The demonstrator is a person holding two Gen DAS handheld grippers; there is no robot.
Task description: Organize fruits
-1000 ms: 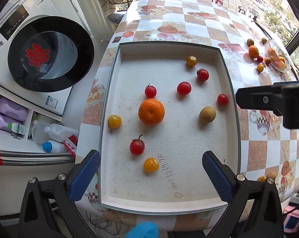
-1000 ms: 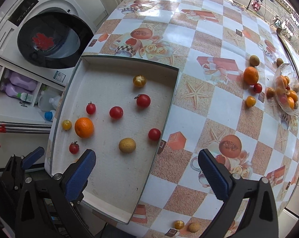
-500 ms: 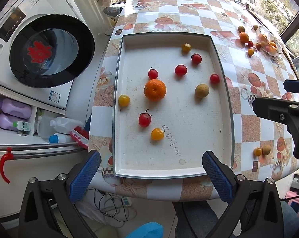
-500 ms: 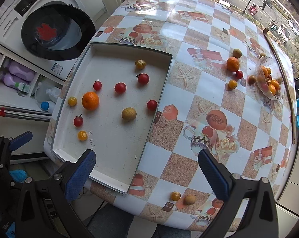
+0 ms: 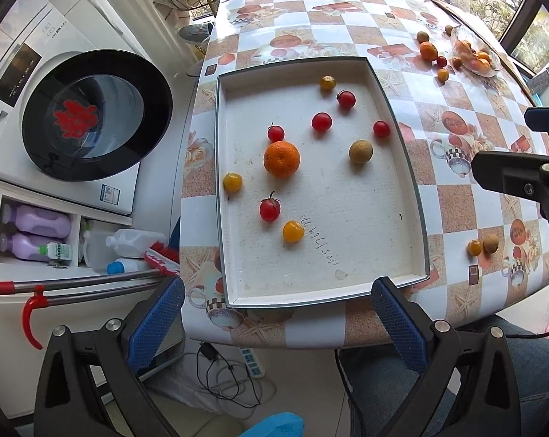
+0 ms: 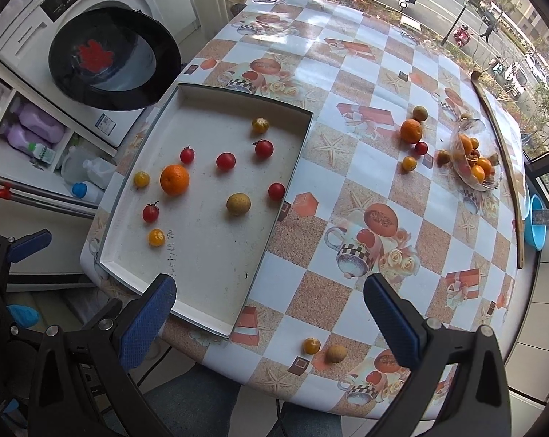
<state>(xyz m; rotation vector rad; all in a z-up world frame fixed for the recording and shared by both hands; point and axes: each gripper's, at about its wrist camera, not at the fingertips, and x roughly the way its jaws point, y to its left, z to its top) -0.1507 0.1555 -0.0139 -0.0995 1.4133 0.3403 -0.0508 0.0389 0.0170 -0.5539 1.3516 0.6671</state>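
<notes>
With both the left gripper [image 5: 276,322] and right gripper [image 6: 269,318] spread and empty at frame bottom, we should descend squarely over the orange [image 5: 281,158] at the tray's [image 5: 405,153] centre on the desk [image 6: 347,225], closing gently.

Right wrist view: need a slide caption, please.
Open right hand-held gripper above white tray holding an orange, cherry tomatoes, and a longan.
</notes>
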